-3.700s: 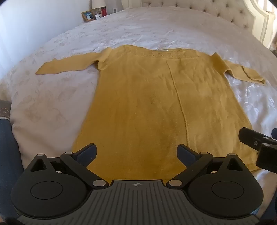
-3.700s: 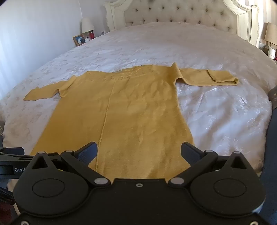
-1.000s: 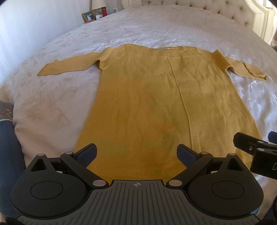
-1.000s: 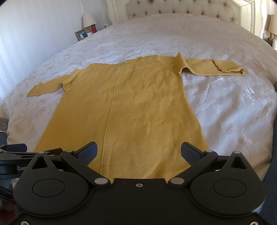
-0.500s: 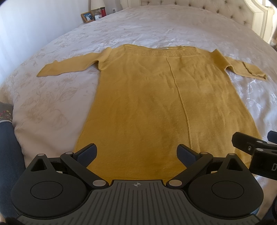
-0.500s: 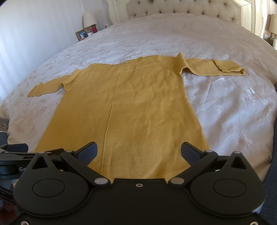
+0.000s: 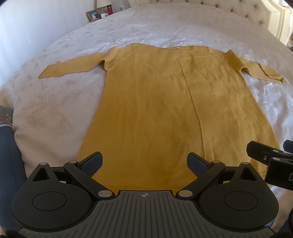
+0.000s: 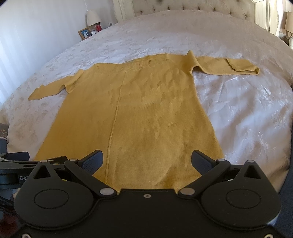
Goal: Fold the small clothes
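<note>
Two grippers are hovering side by side over the near edge of the bed (image 7: 55, 102), each with its jaws standing wide apart and gripping nothing. The left gripper (image 7: 144, 161) is facing the hem of the yellow knit dress (image 7: 164, 113), while the right gripper (image 8: 146, 159) is sitting just to its right, over the hem's right half. The dress is lying flat, neckline toward the headboard (image 8: 192, 7), with the left sleeve (image 7: 73, 67) reaching toward the bed's left edge and the right sleeve (image 8: 227, 67) toward its right edge, the cuff turned back. Compared with the views of a few seconds ago, both grippers have been drawing slightly closer to the garment, which is filling more of each view; the cloth itself is lying as it did. This is suggesting that the spreading stage is finished and no fold is yet begun. The next step is probably taking hold of an edge or a sleeve; the loose knit may be bunching under a shallow pinch.
</note>
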